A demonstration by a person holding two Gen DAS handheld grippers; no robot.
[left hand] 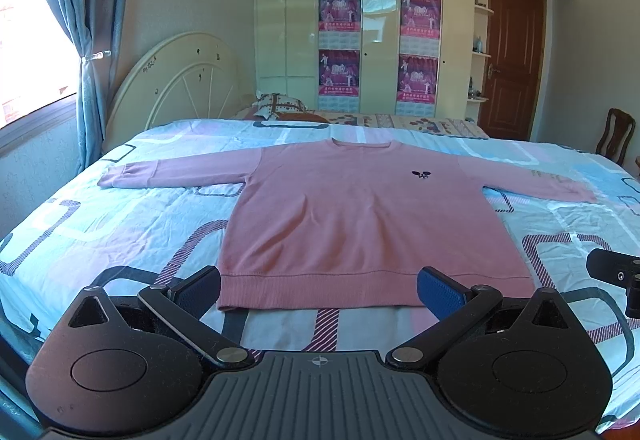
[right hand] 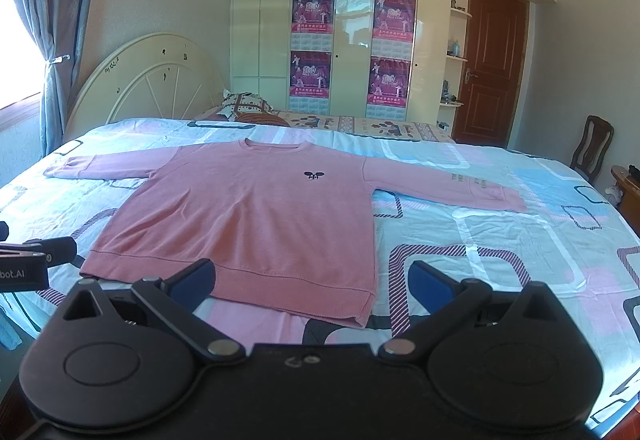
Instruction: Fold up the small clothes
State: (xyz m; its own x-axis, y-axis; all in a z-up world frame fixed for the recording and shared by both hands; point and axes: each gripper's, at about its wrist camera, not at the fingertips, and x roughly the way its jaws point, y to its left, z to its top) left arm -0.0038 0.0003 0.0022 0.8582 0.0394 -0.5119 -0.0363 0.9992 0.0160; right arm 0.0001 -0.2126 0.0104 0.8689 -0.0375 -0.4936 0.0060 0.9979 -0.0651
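A pink long-sleeved sweatshirt (left hand: 360,216) lies flat and face up on the bed, sleeves spread to both sides, hem toward me. It also shows in the right wrist view (right hand: 248,216). My left gripper (left hand: 318,290) is open and empty, held just above the hem near its middle. My right gripper (right hand: 312,286) is open and empty, over the hem's right corner. A small dark logo (left hand: 421,174) marks the chest.
The bed (left hand: 120,224) has a patterned blue, pink and white sheet. A round headboard (left hand: 180,80) and pillow (left hand: 280,106) lie at the far left. A wardrobe (left hand: 360,20), brown door (left hand: 512,64) and chair (left hand: 616,136) stand beyond. The right gripper's body (left hand: 616,272) shows at the right edge.
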